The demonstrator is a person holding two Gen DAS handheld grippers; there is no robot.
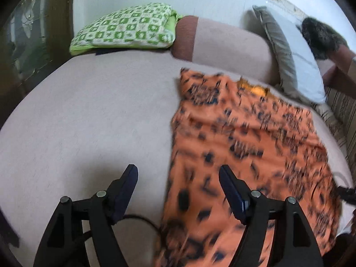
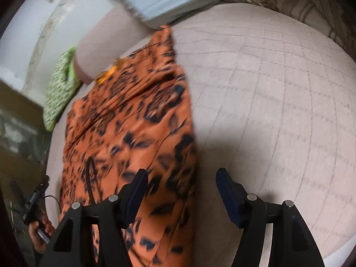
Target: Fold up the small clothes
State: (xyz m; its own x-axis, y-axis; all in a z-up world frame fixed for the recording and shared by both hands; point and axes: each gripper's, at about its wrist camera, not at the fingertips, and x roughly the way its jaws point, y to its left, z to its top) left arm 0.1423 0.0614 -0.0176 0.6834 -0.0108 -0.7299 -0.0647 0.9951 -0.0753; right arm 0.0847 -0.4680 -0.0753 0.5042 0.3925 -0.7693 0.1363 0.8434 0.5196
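An orange garment with black blotches (image 1: pixel 244 144) lies spread flat on the pale pink bed cover (image 1: pixel 77 122). My left gripper (image 1: pixel 178 171) hovers open over the garment's left edge. Its right finger is above the cloth and its left finger above bare cover. Nothing is between its pads. In the right wrist view the same garment (image 2: pixel 124 122) runs up the left half. My right gripper (image 2: pixel 182 174) is open over the garment's right edge, holding nothing. A hand (image 2: pixel 41 224) with the other gripper's handle shows at the lower left. Both views are motion-blurred.
A green-and-white checked pillow (image 1: pixel 124 29) lies at the head of the bed, beside a pink-and-brown bolster (image 1: pixel 222 46). A grey-edged pale pillow (image 1: pixel 296 66) and a dark furry item (image 1: pixel 320 37) sit to the right. A black cable (image 1: pixel 142 220) runs under my left gripper.
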